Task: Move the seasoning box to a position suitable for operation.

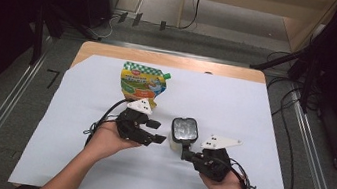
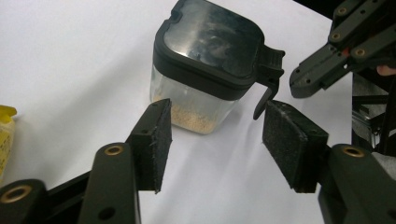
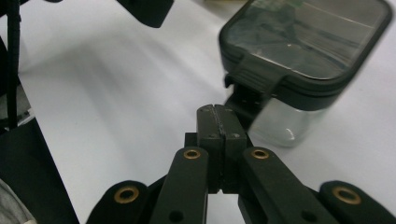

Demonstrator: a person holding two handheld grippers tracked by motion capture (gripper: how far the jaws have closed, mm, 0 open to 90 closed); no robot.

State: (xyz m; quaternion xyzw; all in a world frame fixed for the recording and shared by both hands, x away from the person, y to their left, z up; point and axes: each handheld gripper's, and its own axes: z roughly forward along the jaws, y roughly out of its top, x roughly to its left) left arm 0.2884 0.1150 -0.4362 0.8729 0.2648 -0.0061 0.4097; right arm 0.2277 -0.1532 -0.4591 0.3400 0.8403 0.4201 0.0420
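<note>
Pouch (image 1: 141,84) first: yellow and green with a green spout cap, lying flat near the far edge of the worktop (image 1: 171,60), left of centre, on the white sheet (image 1: 255,112) and touched by nothing. Print too small to read; in the left gripper view, cut down to a yellow corner at the frame's left edge.

Next, left gripper (image 1: 157,130) (image 2: 219,140), near the sheet's middle: pads spread wide, nothing between them, aimed at the lidded container (image 1: 184,130) (image 2: 210,56) (image 3: 308,42) but apart from it.

Then the container itself, upright about mid-sheet: clear walls, black flip lid down, a low layer of pale granules (image 2: 191,119) at the bottom. Lid latch (image 2: 268,70) (image 3: 254,77) facing the near right.

Last, right gripper (image 1: 187,153) (image 3: 217,116): jaws pressed together on nothing, tip just under the latch.

Judged as the opening step: steadying the body and flipping the lid, likely ahead of a refill from the pouch. Calls for closing the spread pads on the clear walls below the lid, then lifting the closed tip under the latch without tipping the container.

Hard to tell whether the tip touches the latch or sits just short. Container base hidden by the lid in the high view; glare on the lid masks the inside from above.
</note>
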